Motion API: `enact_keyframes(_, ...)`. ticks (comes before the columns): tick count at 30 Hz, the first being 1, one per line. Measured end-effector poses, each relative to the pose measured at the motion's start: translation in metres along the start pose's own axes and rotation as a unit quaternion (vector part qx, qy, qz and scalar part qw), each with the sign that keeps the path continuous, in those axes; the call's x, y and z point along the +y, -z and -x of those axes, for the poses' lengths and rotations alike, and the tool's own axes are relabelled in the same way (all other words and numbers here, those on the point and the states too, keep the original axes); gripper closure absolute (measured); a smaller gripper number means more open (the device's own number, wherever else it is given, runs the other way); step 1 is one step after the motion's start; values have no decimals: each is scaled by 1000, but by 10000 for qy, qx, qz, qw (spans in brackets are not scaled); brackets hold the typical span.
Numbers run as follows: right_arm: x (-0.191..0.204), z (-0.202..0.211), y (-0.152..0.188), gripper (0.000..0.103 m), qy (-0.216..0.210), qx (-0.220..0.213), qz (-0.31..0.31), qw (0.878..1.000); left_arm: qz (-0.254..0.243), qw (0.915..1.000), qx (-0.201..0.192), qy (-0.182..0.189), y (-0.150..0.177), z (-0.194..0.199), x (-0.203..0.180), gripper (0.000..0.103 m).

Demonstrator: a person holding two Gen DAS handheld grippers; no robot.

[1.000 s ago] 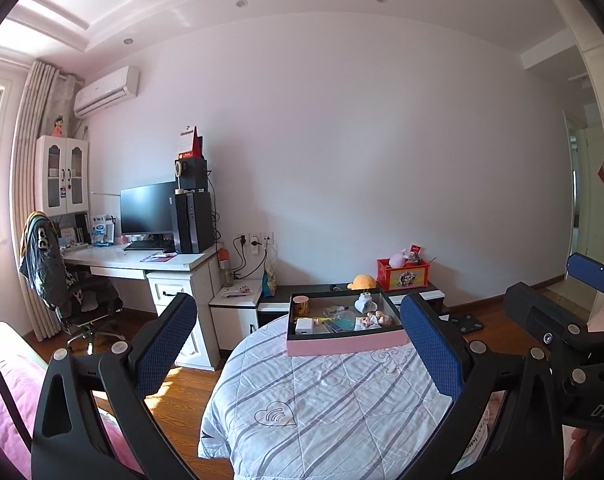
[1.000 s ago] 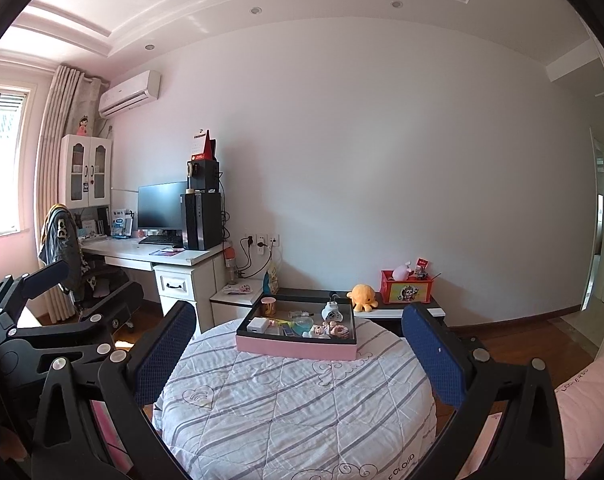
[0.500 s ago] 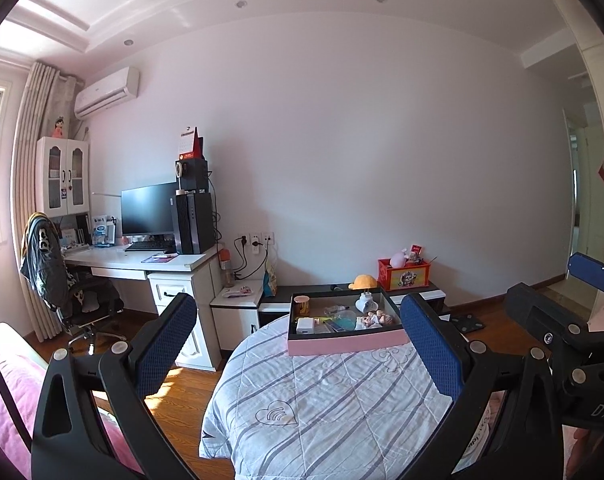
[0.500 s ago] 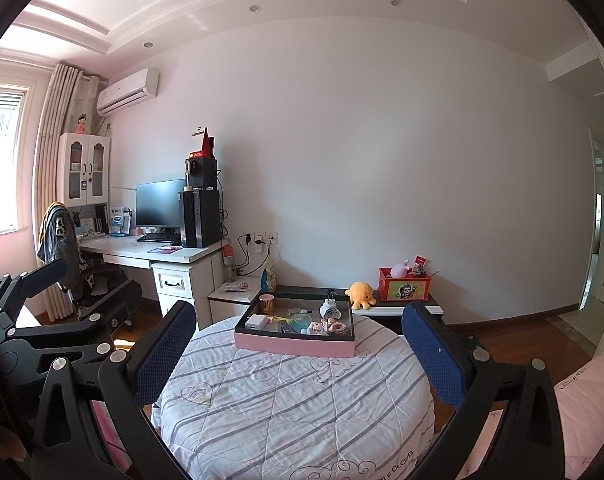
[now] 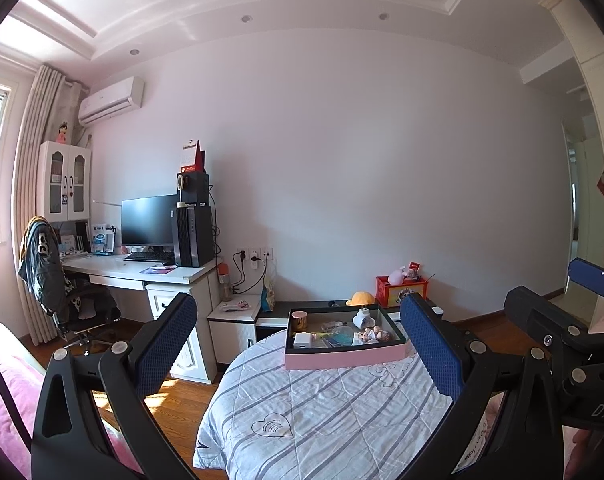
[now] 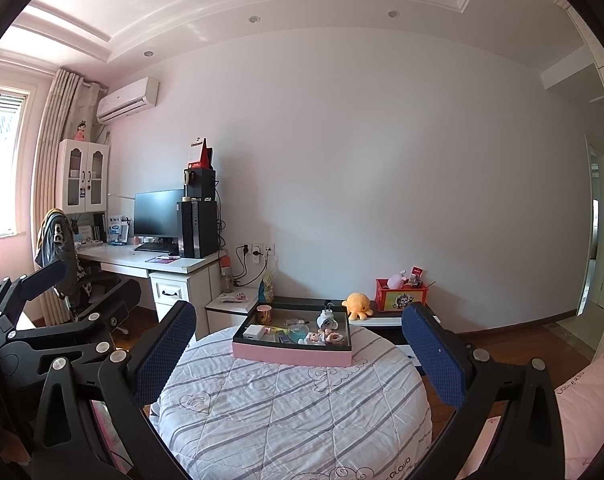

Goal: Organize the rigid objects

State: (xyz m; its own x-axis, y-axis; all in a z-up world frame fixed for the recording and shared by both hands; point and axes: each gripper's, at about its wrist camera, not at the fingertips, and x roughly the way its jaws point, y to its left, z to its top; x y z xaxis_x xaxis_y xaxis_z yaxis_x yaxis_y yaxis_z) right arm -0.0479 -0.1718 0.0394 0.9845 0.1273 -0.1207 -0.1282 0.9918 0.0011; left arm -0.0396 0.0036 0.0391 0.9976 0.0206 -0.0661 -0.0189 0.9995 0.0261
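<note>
I hold my left gripper (image 5: 297,346) and right gripper (image 6: 297,350) empty with jaws spread wide, the pink tray (image 6: 291,354) mid-frame on the round table (image 6: 293,408).

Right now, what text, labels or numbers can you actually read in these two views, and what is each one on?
"DA": right claw's body, cut off at the frame edge.
"CLOUD": quilt hem, start cut off.
"LO...ERS": pink pillow, partly blurred.
Red calendar: print too small to read.
Red box: only a picture, no readable words.
Leaflets on the desk: too blurred.
</note>
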Motion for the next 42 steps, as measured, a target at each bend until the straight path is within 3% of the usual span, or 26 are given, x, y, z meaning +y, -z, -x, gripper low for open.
enact_keyframes(42, 1, 0, -1, 0, 25, 49, -2, 10000, -30, 10000, 4, 3, 4, 0, 0, 0)
